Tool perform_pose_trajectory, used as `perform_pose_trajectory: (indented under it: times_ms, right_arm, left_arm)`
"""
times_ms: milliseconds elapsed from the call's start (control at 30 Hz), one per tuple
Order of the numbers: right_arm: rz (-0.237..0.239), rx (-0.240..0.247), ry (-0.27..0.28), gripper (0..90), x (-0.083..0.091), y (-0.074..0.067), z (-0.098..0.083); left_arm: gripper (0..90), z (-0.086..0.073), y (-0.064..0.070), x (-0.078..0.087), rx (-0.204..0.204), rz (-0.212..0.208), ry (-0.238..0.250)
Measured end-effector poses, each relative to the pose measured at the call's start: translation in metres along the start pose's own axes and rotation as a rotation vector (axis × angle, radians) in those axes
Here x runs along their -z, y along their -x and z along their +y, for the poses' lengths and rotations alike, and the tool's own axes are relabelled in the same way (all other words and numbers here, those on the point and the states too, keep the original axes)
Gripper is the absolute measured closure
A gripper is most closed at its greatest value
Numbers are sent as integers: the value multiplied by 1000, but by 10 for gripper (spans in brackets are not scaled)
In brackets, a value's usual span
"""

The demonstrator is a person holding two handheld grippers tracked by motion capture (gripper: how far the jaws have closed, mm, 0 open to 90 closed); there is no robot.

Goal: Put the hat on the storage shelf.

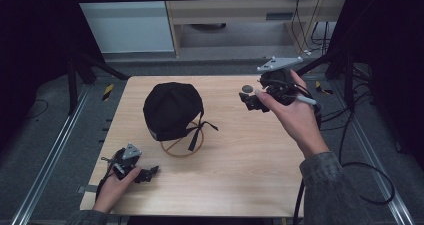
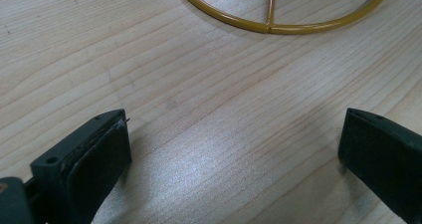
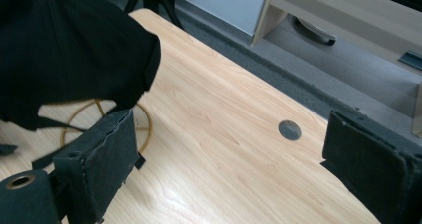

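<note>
On the wooden table (image 1: 240,175), a black cap (image 1: 171,110) is found seated on a gold wire stand (image 1: 182,147) near the centre, untouched, with no container present. The left gripper (image 1: 142,174) is held low at the near edge and the right gripper (image 1: 250,101) raised towards the far right; both are released, jaws spread and grasping nothing. An approach stage is judged; next, closing in on the cap's crown or brim is called for.
</note>
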State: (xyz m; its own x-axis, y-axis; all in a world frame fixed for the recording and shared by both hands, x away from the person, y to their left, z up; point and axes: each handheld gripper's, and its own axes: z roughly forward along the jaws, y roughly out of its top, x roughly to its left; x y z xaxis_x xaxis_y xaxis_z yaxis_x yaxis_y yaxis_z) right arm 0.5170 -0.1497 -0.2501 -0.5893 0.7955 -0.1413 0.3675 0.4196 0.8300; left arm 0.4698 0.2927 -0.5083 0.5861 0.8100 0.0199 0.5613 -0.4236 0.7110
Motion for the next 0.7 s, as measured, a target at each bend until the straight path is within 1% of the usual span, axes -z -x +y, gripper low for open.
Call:
perform_pose_trajectory:
  times_ms: [33, 100, 133, 233, 267, 367, 400, 433, 500, 533, 567, 700]
  right_arm:
    - [-10, -1, -7, 75, 3, 0, -7]
    - [-18, -2, -8, 75, 5, 0, -12]
    - [-18, -2, -8, 75, 5, 0, -12]
    - [-24, -11, -6, 78, 8, 1, -26]
    - [-31, -17, -7, 81, 9, 2, -33]
    - [-44, -29, -10, 85, 10, 5, -44]
    - [-44, -29, -10, 85, 10, 5, -44]
    - [-47, -36, 0, 90, 12, 6, -53]
    - [-49, -44, 13, 93, 13, 7, -59]
    - [-49, -44, 13, 93, 13, 7, -59]
    - [-50, -52, 18, 93, 13, 8, -66]
    - [-60, -70, 24, 93, 12, 8, -81]
  left_arm:
    - [0, 0, 0, 0, 0, 0, 0]
    - [0, 0, 0, 0, 0, 0, 1]
    - [0, 0, 0, 0, 0, 0, 0]
    - [0, 0, 0, 0, 2, 0, 0]
    - [0, 0, 0, 0, 4, 0, 1]
    - [0, 0, 0, 0, -2, 1, -1]
    - [0, 0, 0, 0, -2, 1, -1]
    - [0, 0, 0, 0, -2, 1, -2]
    - [0, 0, 0, 0, -2, 1, -2]
    - [0, 0, 0, 0, -2, 1, -2]
    - [0, 0, 0, 0, -2, 1, -2]
    - [0, 0, 0, 0, -3, 2, -2]
